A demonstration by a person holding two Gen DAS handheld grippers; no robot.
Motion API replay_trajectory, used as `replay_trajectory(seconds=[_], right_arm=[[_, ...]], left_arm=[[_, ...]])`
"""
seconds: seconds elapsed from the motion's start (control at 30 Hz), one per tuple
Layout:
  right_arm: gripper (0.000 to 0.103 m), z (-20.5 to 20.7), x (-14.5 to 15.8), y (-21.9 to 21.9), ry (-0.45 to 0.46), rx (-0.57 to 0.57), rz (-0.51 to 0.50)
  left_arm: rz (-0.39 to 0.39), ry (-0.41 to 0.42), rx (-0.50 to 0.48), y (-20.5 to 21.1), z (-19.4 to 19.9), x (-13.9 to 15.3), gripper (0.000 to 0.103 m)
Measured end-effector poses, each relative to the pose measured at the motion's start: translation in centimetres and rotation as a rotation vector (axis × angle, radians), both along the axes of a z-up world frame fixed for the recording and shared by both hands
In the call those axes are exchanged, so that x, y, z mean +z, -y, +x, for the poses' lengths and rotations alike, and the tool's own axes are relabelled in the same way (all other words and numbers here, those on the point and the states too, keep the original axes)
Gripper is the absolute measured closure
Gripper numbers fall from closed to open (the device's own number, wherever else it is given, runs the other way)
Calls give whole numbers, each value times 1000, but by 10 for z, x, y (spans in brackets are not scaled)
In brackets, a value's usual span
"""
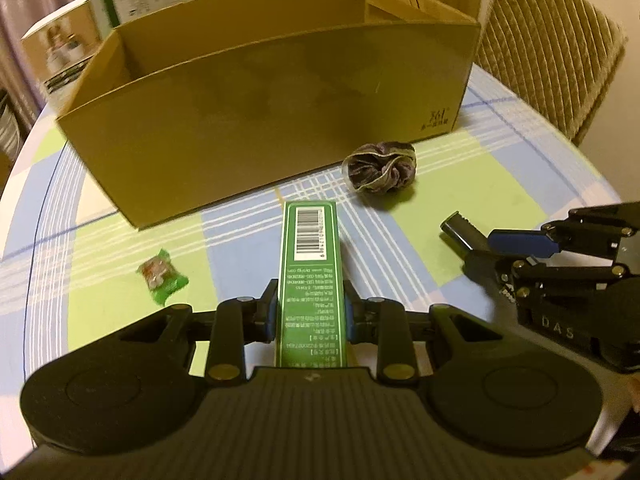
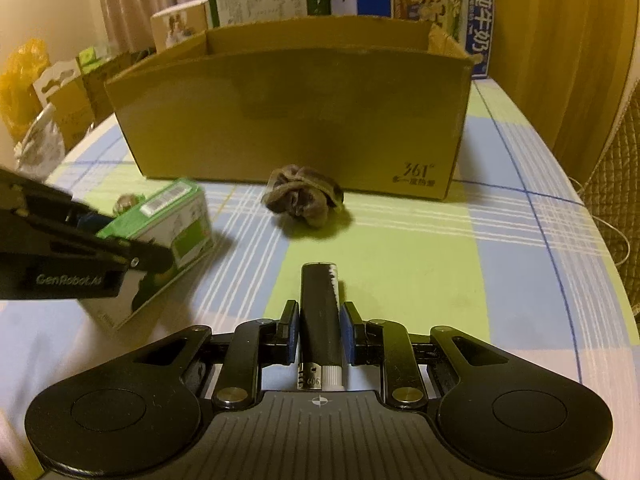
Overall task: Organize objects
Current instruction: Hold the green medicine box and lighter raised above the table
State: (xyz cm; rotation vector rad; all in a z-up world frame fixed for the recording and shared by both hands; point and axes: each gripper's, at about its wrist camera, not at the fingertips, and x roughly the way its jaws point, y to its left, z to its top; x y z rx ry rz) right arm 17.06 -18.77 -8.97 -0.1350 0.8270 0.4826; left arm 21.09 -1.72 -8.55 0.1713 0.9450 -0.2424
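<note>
A: Cardboard box (image 1: pixel 260 120) stands open at table's (image 2: pixel 520 260) far side; left gripper (image 1: pixel 309 312) clamps green carton (image 1: pixel 310 264), lifted, apparently.

B: Right gripper (image 2: pixel 319 336) pinches black lighter (image 2: pixel 320 312); scrunchie (image 2: pixel 300 196) just before the box; candy (image 1: pixel 162 276) lies apart.

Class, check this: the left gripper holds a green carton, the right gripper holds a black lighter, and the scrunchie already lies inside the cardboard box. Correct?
Not quite. The scrunchie lies on the tablecloth in front of the cardboard box, as the right wrist view shows. The rest stands.
</note>
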Motion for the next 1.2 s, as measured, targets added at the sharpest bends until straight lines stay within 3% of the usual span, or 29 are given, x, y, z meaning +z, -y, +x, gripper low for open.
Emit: replay_trajectory(seconds=[0.43, 0.8, 1.03, 1.2], right_arm=[[84, -33, 39, 15, -5, -45, 50], [84, -56, 67, 9, 26, -23, 61], [84, -64, 50, 6, -13, -19, 43], [84, -64, 38, 7, -41, -25, 41]], left_arm=[[-73, 4, 63, -10, -45, 29, 78], [-94, 62, 89, -18, -65, 59, 78], [-93, 14, 92, -18, -76, 26, 78], [-50, -42, 59, -11, -79, 5, 78]])
